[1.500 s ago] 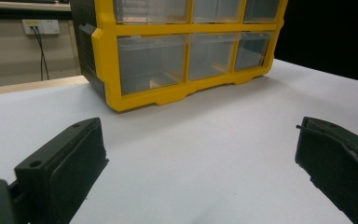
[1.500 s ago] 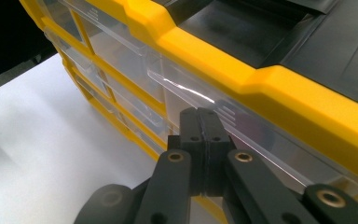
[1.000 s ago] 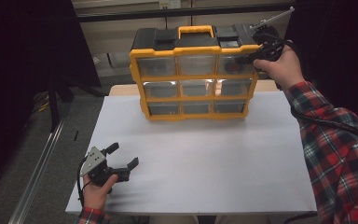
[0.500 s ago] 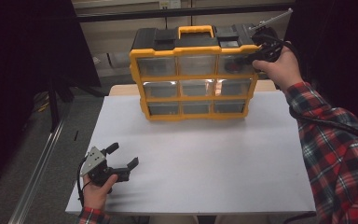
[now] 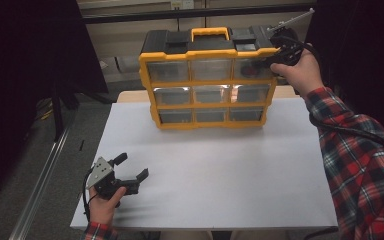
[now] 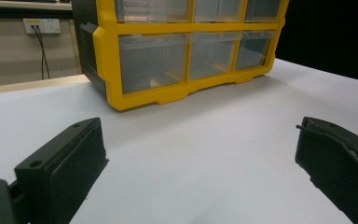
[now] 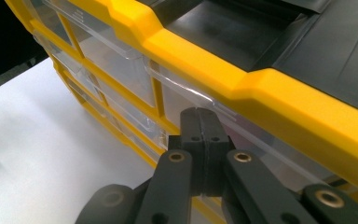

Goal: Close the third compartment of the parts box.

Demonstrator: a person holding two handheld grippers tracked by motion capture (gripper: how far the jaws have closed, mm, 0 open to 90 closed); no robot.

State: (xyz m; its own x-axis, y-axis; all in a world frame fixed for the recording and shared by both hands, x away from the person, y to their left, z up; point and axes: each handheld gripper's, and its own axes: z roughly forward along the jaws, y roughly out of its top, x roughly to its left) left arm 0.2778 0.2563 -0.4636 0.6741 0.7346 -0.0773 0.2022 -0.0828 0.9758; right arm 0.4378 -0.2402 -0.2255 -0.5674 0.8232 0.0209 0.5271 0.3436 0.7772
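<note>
At the table's twelve o'clock edge stands the yellow drawer cabinet (image 5: 207, 80), upright, long axis nine to three, drawers facing us. Our right gripper (image 5: 272, 62), jaws pressed together, meets its top-right drawer (image 5: 252, 68). Our left gripper (image 5: 130, 170) rests at seven o'clock, jaws apart, on the white table (image 5: 220, 170). No lettering is legible.

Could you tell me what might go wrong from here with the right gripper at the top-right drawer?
The right gripper is shut at the clear top-right drawer; the thin lip may slip free. The organizer stands upright and unbraced, while the left gripper rests open near the table's front edge, so a pull could tip it.
</note>
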